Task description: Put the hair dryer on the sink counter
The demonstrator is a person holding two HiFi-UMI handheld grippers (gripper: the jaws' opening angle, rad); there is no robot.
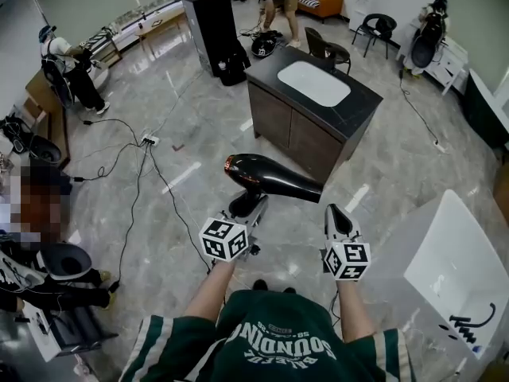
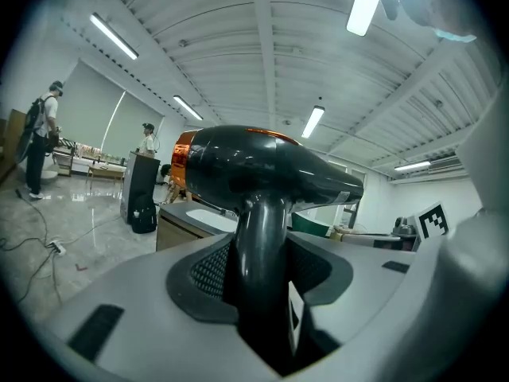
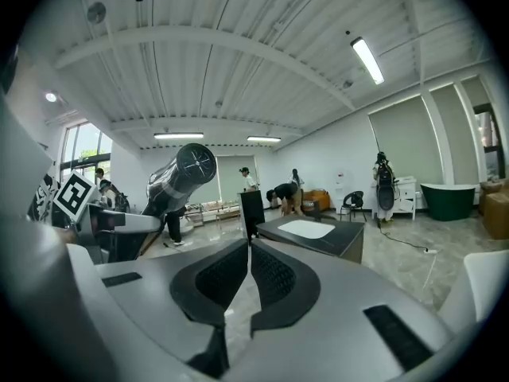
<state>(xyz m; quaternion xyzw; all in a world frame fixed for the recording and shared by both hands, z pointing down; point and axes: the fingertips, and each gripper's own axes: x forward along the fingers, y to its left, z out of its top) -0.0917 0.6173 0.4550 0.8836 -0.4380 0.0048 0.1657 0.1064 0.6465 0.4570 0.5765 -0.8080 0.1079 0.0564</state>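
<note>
A black hair dryer [image 1: 266,177] with a copper rear ring is held up by its handle in my left gripper [image 1: 248,205], whose jaws are shut on that handle [image 2: 262,253]. Its barrel [image 2: 262,165] lies crosswise above the jaws, nozzle toward the right. The dryer [image 3: 181,177] also shows at the left of the right gripper view. My right gripper [image 1: 337,217] hangs beside it, jaws closed together with nothing between them [image 3: 249,273]. The sink counter [image 1: 314,106], a dark cabinet with a white basin [image 1: 313,83], stands on the floor ahead of both grippers [image 3: 314,235].
Cables and a power strip [image 1: 149,141] run over the marble floor at the left. A white cabinet [image 1: 453,269] stands at the right. A black tall case [image 1: 211,30], chairs [image 1: 328,50] and several people are farther back.
</note>
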